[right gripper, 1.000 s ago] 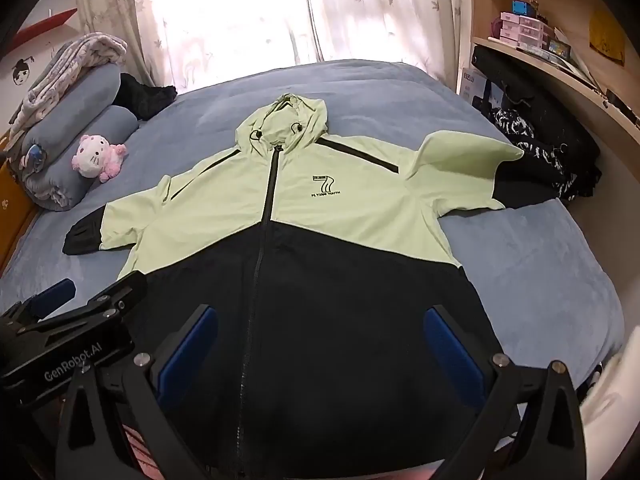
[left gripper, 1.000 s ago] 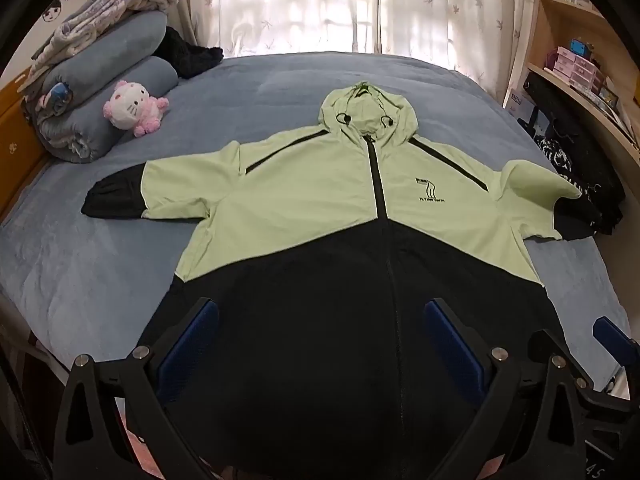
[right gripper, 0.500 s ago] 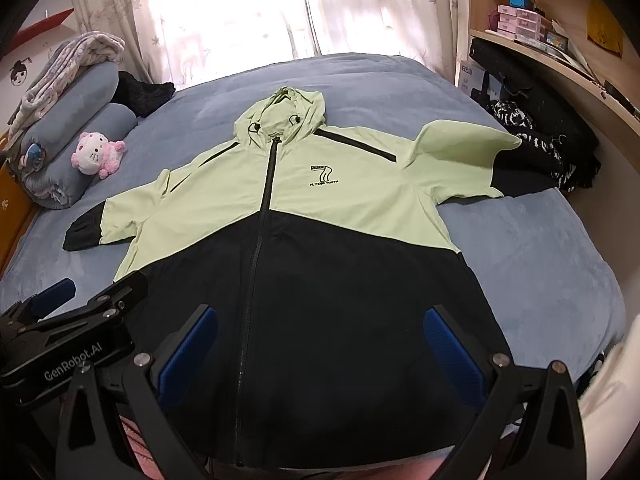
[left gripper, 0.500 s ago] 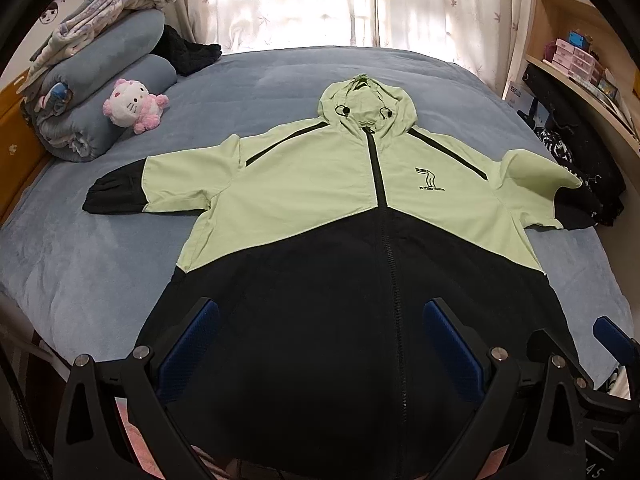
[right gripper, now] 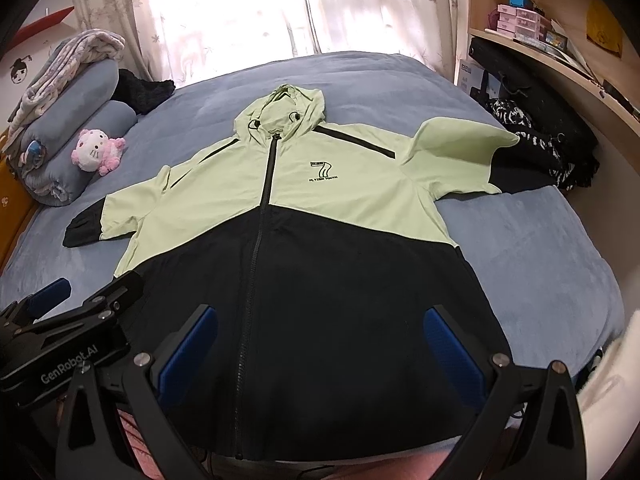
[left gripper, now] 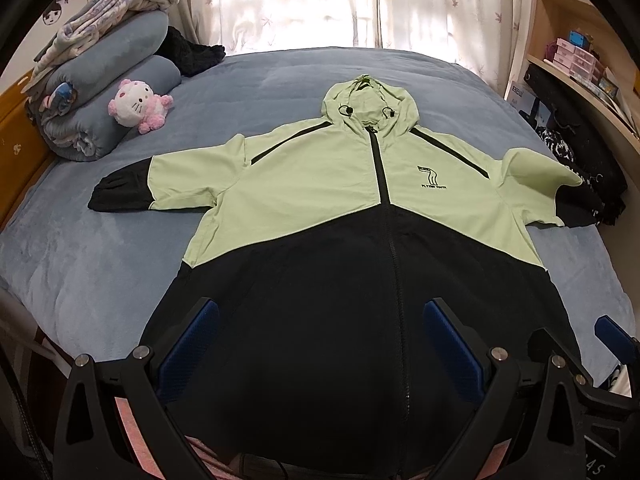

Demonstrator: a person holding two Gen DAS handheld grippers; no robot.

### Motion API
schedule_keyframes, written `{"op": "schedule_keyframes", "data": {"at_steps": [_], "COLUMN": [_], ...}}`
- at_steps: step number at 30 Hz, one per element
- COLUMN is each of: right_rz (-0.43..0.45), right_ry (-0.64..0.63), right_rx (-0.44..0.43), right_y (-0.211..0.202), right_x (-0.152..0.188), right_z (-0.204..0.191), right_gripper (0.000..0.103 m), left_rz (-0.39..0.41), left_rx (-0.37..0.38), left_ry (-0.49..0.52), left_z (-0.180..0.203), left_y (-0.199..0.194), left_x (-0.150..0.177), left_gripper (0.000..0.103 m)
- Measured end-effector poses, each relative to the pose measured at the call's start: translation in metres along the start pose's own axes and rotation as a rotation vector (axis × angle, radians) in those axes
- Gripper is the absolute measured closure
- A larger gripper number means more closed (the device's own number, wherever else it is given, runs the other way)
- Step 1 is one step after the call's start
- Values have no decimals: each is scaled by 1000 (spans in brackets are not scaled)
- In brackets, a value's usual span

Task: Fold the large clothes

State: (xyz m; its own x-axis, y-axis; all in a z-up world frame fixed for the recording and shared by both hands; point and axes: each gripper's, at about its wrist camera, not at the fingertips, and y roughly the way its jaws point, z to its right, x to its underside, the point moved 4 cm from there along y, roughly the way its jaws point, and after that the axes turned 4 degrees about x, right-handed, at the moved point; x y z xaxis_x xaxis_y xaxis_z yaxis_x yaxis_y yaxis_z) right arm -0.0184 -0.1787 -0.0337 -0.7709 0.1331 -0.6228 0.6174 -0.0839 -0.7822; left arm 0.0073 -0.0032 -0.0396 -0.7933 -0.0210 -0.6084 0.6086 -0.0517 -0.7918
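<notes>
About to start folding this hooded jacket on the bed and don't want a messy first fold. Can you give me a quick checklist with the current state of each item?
1. Hooded jacket spread front-up on the bed: ok.
2. Zipper closed along the front: ok.
3. Left sleeve lying flat, cuff out: ok.
4. Right sleeve flat: not ok; it peaks up, and its black cuff ends beside the dark clothes pile.
5. Left gripper and right gripper open, holding nothing, above the hem: ok.
6. Plush toy apart from the jacket: ok.
</notes>
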Motion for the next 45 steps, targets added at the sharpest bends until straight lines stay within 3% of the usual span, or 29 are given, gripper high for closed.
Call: {"op": "schedule_keyframes", "data": {"at_steps": [45], "right_rz": [-9], "right_ry": [9], "right_rx": [-5], "right_y": [1], "right_x": [8], "right_z": [4], "right_gripper": [0], "left_rz": [-15], "left_rx": [-17], "left_ry": [26], "left_z": [3], "left_y": [-1], "left_x": [7], "left_gripper": [2]}}
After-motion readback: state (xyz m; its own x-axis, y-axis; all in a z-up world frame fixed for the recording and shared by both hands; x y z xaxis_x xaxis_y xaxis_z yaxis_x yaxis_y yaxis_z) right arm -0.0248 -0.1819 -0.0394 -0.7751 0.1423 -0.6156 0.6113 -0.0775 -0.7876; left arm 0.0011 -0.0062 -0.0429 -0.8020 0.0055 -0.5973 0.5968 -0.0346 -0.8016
